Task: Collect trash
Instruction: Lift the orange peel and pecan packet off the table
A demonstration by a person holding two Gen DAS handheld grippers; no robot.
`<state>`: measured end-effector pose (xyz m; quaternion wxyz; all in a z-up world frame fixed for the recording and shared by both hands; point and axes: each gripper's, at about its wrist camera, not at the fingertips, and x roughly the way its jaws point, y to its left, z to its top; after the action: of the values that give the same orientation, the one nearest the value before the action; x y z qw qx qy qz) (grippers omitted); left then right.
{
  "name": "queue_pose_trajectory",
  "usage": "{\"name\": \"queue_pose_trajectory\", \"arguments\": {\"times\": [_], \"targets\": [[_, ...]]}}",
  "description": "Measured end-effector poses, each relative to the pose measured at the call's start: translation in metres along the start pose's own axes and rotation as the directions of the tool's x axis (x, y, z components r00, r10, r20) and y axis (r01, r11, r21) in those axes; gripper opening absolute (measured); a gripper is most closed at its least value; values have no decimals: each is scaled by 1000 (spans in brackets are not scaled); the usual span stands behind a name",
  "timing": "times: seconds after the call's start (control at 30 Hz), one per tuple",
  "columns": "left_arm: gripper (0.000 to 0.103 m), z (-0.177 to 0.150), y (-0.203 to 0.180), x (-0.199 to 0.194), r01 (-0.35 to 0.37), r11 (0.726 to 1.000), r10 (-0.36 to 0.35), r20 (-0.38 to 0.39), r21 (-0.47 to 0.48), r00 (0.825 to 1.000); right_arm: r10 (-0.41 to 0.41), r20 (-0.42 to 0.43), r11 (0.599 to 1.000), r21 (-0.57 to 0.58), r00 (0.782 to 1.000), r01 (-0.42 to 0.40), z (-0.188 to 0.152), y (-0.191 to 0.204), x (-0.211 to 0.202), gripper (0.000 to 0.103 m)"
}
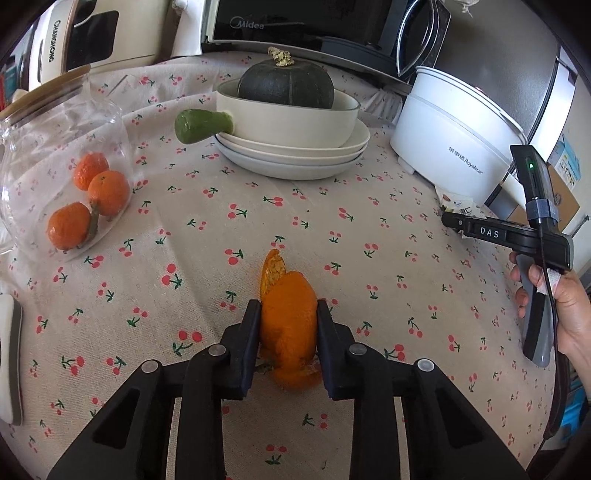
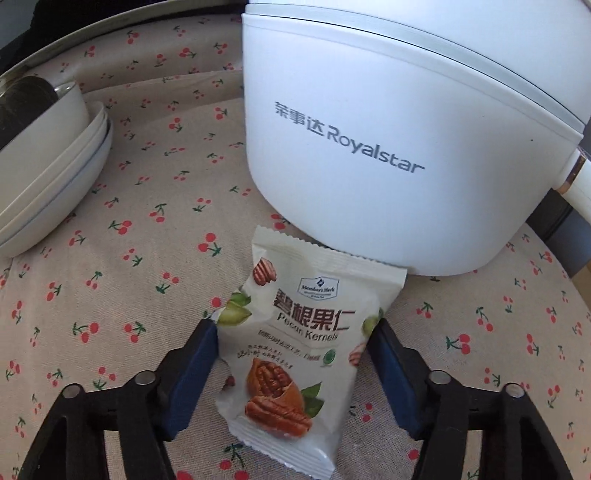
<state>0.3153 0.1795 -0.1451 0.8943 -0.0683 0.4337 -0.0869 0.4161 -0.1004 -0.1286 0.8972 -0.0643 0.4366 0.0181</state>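
In the left wrist view my left gripper [image 1: 287, 308] is shut on an orange peel [image 1: 288, 325] and holds it just over the cherry-print tablecloth [image 1: 332, 206]. In the right wrist view my right gripper [image 2: 293, 325] has its jaws on both sides of a white pecan snack wrapper [image 2: 291, 350], touching its edges. The wrapper lies on the cloth in front of a white Royalstar cooker [image 2: 388, 147]. The right gripper also shows in the left wrist view [image 1: 452, 220], at the far right by the cooker [image 1: 454, 147].
A glass jar [image 1: 62, 177] with three tangerines lies at the left. Stacked white plates and a bowl [image 1: 291, 136] holding a dark green squash [image 1: 286, 83] stand at the back middle; they also show in the right wrist view [image 2: 48, 177]. A microwave [image 1: 295, 22] stands behind.
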Motion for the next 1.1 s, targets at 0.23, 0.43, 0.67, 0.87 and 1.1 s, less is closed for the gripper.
{"name": "queue_pose_trajectory", "arguments": {"times": [0.23, 0.43, 0.67, 0.87, 1.1], "targets": [[27, -11, -11, -12, 14, 1000, -15, -35, -25, 999, 23, 7, 996, -83, 1000, -22, -19, 7, -23, 42], [27, -23, -25, -29, 15, 1000, -16, -53, -14, 998, 91, 26, 992, -84, 995, -89, -36, -9, -51, 33], [27, -33, -41, -46, 16, 1000, -17, -65, -11, 998, 121, 8, 992, -33, 993, -120, -56, -42, -77, 19], [27, -38, -59, -63, 9, 1000, -8, -71, 13, 997, 155, 14, 988, 9, 988, -155, -74, -62, -102, 19], [27, -51, -81, -93, 27, 999, -28, -62, -16, 998, 173, 42, 985, 1, 984, -173, -92, -81, -153, 19]]}}
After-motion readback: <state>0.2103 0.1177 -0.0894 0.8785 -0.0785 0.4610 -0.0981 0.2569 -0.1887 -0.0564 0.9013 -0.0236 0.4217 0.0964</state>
